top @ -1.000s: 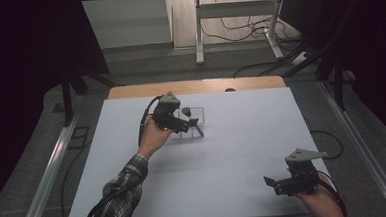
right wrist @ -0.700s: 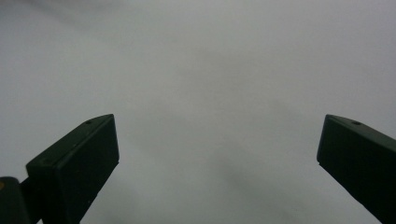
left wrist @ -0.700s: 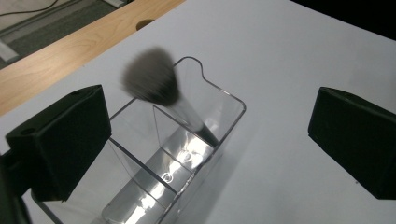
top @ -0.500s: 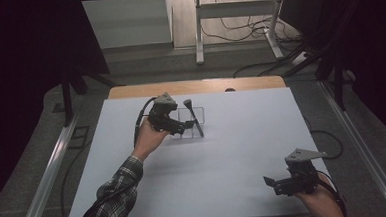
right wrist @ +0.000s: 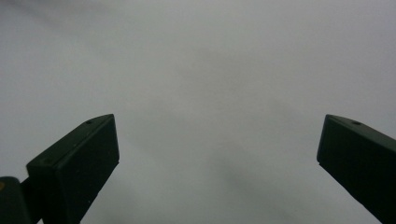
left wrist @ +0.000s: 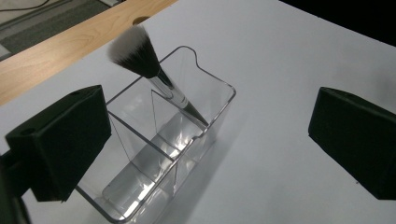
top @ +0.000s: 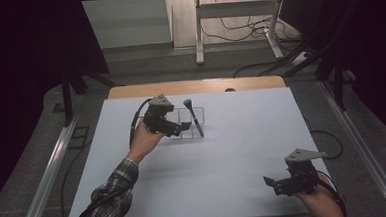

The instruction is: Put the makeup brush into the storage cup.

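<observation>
Makeup brush standing in a clear organizer, both tongs empty

The makeup brush (left wrist: 154, 77) leans bristles-up in an end compartment of the clear acrylic organizer (left wrist: 205, 116) on the white surface (top: 233, 151). The left tongs (top: 179, 129) hover just beside it, spread wide; the right tongs (top: 270, 183), also wide open, sit well apart near the surface's edge.
</observation>
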Tool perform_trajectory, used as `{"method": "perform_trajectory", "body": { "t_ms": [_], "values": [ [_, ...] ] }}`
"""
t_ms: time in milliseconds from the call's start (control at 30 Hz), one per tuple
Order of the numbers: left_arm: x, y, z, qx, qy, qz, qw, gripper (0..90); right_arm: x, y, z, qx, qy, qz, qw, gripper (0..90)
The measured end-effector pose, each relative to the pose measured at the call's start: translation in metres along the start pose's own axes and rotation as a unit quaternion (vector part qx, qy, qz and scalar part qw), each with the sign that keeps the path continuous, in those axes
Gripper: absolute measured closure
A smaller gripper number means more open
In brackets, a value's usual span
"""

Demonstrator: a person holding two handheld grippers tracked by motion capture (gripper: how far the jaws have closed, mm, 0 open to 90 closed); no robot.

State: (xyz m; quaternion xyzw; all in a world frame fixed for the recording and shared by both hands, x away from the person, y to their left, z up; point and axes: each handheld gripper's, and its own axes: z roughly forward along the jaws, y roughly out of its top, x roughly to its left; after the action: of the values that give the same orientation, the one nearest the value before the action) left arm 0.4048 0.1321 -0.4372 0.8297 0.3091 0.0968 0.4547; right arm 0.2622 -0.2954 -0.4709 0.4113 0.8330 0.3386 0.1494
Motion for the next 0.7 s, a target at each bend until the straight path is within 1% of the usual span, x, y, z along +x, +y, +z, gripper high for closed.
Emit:
{"method": "perform_trajectory", "body": {
  "t_ms": [133, 267, 567, 700],
  "values": [
    [-0.002, -0.002, -0.004, -0.001, 0.000, 0.002, 1.0000, 0.0, 0.000, 0.000, 0.000, -0.001, 0.000, 0.000, 1.0000, 0.0],
    [-0.004, -0.006, -0.008, 0.001, 0.006, 0.003, 1.0000, 0.0, 0.000, 0.000, 0.000, 0.000, -0.001, 0.000, 1.0000, 0.0],
    [-0.007, -0.015, -0.015, -0.003, 0.006, 0.002, 1.0000, 0.0, 0.000, 0.000, 0.000, 0.000, -0.001, -0.001, 1.0000, 0.0],
    [-0.006, -0.021, -0.017, -0.008, 0.006, -0.002, 0.9999, 0.0, 0.000, 0.000, 0.000, 0.000, -0.002, -0.001, 1.0000, 0.0]
  ]
}}
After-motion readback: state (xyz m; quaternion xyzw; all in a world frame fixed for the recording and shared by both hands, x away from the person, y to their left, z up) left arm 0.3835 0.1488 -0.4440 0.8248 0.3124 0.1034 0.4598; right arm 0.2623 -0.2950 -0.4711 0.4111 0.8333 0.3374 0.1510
